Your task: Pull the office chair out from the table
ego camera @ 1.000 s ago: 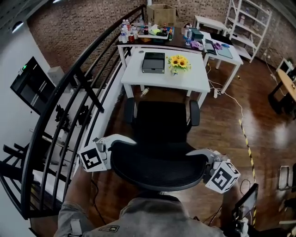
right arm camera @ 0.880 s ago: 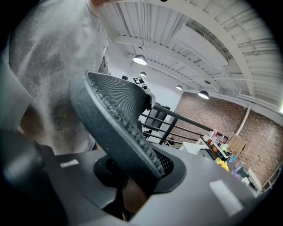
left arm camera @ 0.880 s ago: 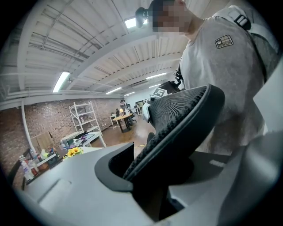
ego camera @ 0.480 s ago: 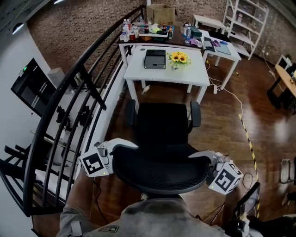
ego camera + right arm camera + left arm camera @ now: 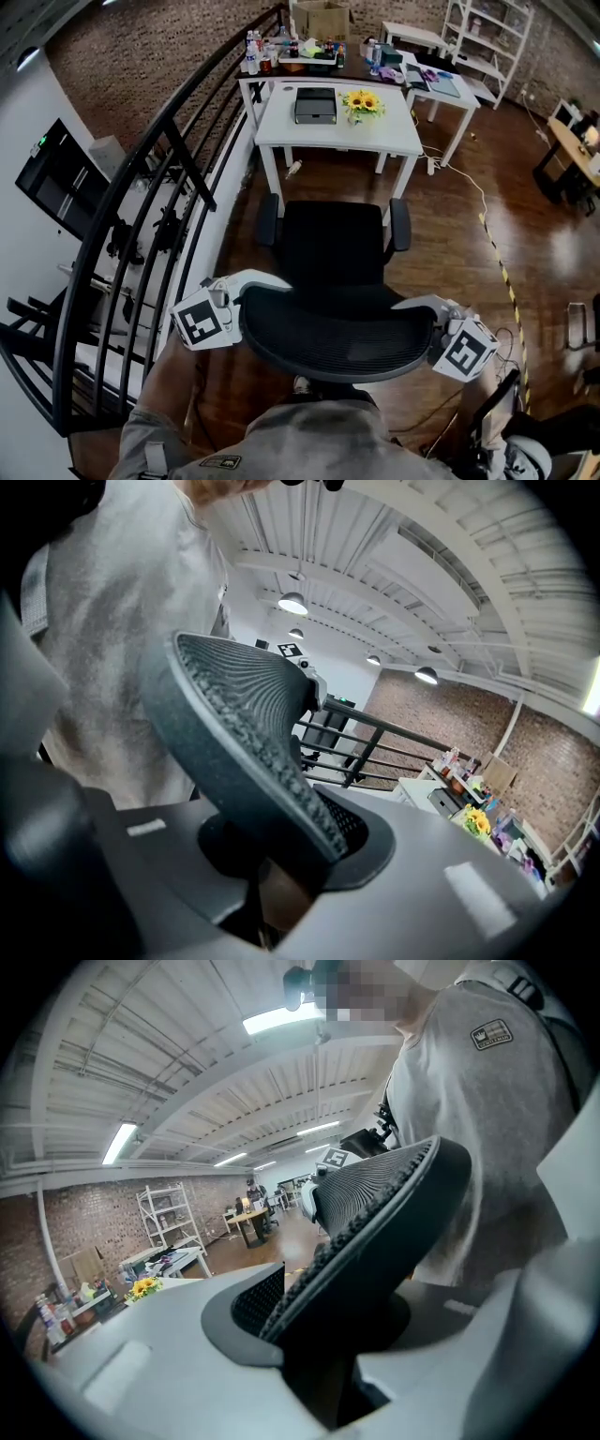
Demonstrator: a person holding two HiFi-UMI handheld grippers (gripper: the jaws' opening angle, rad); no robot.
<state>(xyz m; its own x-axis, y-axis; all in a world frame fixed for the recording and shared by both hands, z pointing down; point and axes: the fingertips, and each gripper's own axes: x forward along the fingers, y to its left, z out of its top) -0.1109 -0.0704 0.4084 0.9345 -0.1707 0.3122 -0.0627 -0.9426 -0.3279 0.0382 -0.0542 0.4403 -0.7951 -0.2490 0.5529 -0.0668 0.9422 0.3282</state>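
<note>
A black office chair (image 5: 335,248) stands on the wood floor a little way from the white table (image 5: 336,131), its seat facing the table. Its mesh backrest (image 5: 339,333) curves right in front of me. My left gripper (image 5: 236,298) is shut on the backrest's left edge (image 5: 375,1232). My right gripper (image 5: 433,323) is shut on the backrest's right edge (image 5: 248,752). In both gripper views the black rim sits pinched between the pale jaws.
A black railing (image 5: 141,187) runs along the left of the chair. On the table sit a grey box (image 5: 315,105) and sunflowers (image 5: 362,101). Further tables (image 5: 441,89) and shelving (image 5: 487,37) stand behind. A cable and striped tape (image 5: 502,272) lie on the floor at right.
The chair has rolled back away from the table with both grippers on its backrest; the seat now stands out from under the tabletop with bare floor between.
</note>
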